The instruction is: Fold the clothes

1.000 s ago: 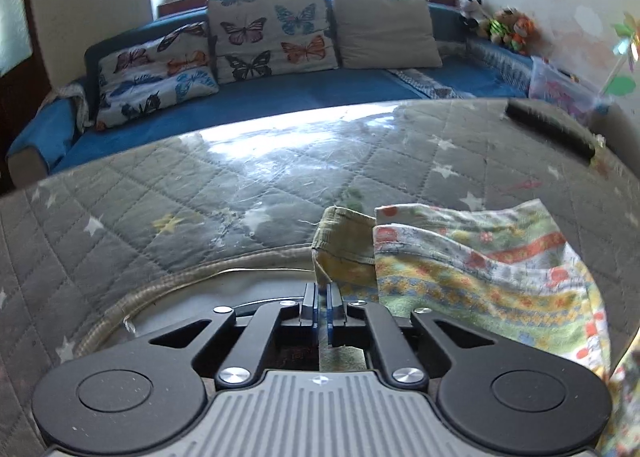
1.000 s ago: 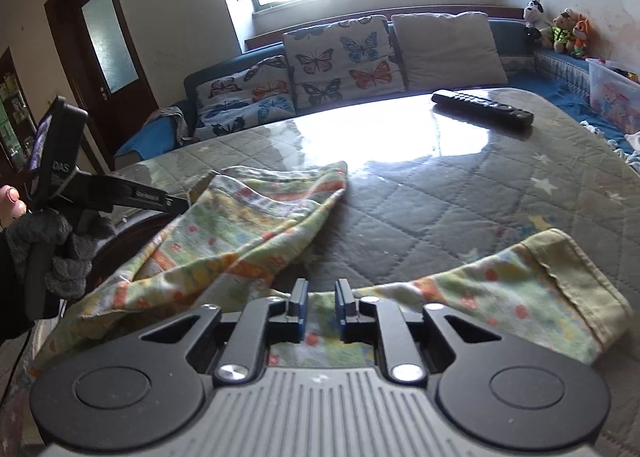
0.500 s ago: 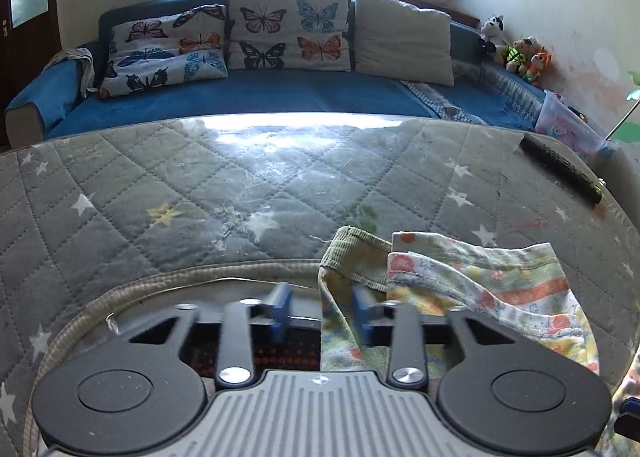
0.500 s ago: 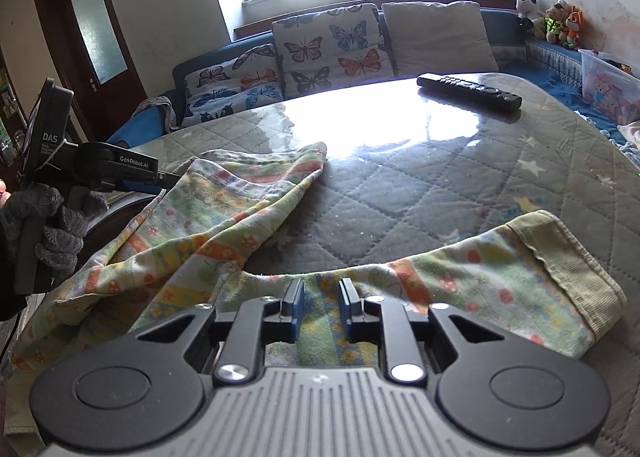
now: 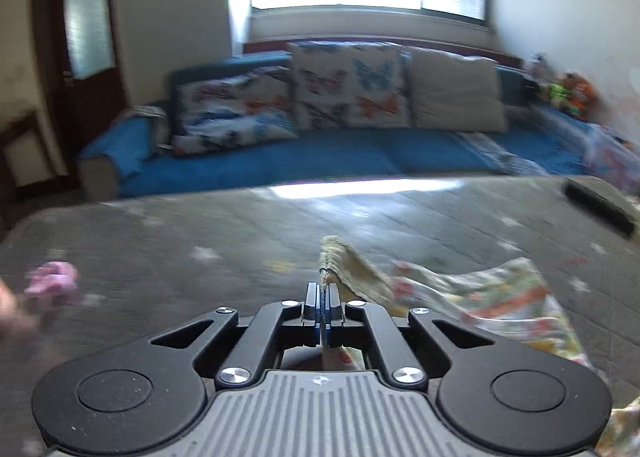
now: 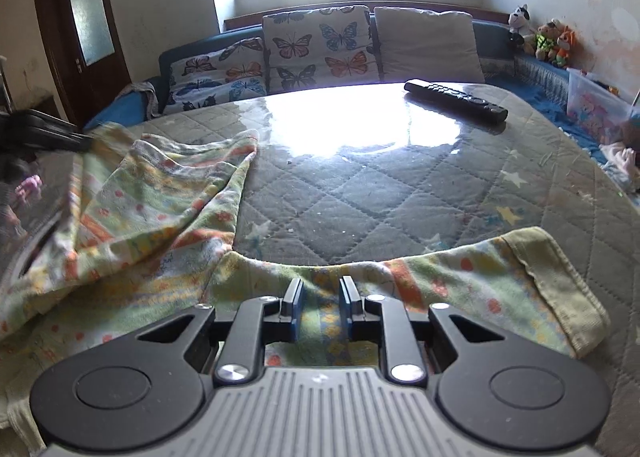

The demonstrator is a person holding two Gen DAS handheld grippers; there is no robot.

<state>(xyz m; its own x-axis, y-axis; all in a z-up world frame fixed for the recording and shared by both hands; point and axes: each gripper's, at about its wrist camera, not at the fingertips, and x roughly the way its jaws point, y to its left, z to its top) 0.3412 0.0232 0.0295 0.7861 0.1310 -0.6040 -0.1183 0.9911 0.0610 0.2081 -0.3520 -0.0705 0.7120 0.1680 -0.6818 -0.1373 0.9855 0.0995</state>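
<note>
Flower-patterned pants (image 6: 140, 217) lie spread on the grey quilted table (image 6: 360, 185). In the left wrist view my left gripper (image 5: 322, 297) is shut on one leg's ribbed cuff (image 5: 340, 261), which sticks up from between the pads, lifted off the table. The rest of that leg (image 5: 480, 297) trails down to the right. In the right wrist view the left gripper (image 6: 86, 143) shows at the far left, at the cloth's raised edge. My right gripper (image 6: 320, 297) has its jaws narrowly apart, pinching a bunched strip of the pants near the front. The other leg's cuff (image 6: 560, 289) lies flat to its right.
A black remote control (image 6: 456, 101) lies at the table's far right. Behind the table runs a blue sofa (image 6: 132, 105) with butterfly cushions (image 6: 316, 49). A clear plastic box (image 6: 592, 105) stands at the right. Something small and pink (image 5: 52, 277) shows at the left edge.
My left gripper opened around the cuff, then shut on it and rose, lifting that leg's end off the table. The right gripper kept its place and its grip.
</note>
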